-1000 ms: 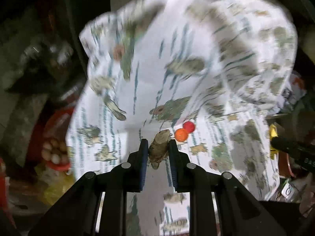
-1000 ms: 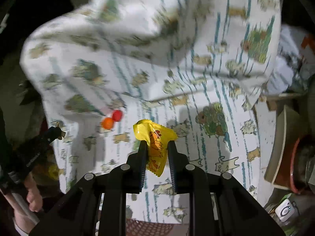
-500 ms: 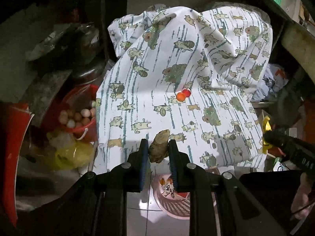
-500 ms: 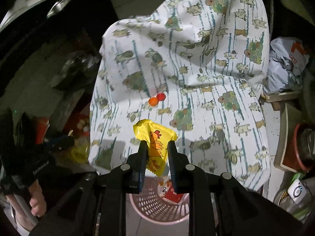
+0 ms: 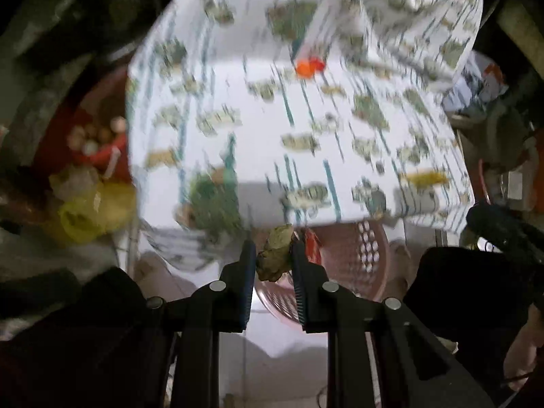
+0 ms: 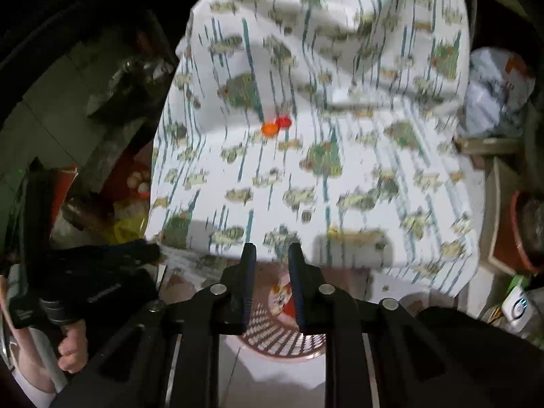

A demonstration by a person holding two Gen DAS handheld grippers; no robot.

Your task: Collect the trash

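My left gripper (image 5: 272, 253) is shut on a crumpled brown-green scrap (image 5: 275, 255), held at the near edge of the patterned cloth (image 5: 272, 129) and over the rim of a pink mesh basket (image 5: 357, 265). In the right wrist view my right gripper (image 6: 272, 258) hangs above the same basket (image 6: 278, 340). Its jaws are closing, a narrow gap shows between them and nothing is in it. A red-and-white wrapper (image 6: 282, 297) lies in the basket. A blurred yellow streak (image 6: 353, 234) sits on the cloth's near edge; what it is, I cannot tell.
Two small balls, orange and red (image 6: 275, 125), rest on the cloth. A red bowl of eggs (image 5: 98, 136) and a yellow bag (image 5: 88, 214) crowd the left. Boxes and a pot (image 6: 520, 238) stand at the right. A hand (image 6: 71, 350) holds the left gripper's handle.
Both grippers drew back from over the cloth to above the basket. The yellow wrapper that the right gripper held is gone from its jaws. The left still grips the scrap.
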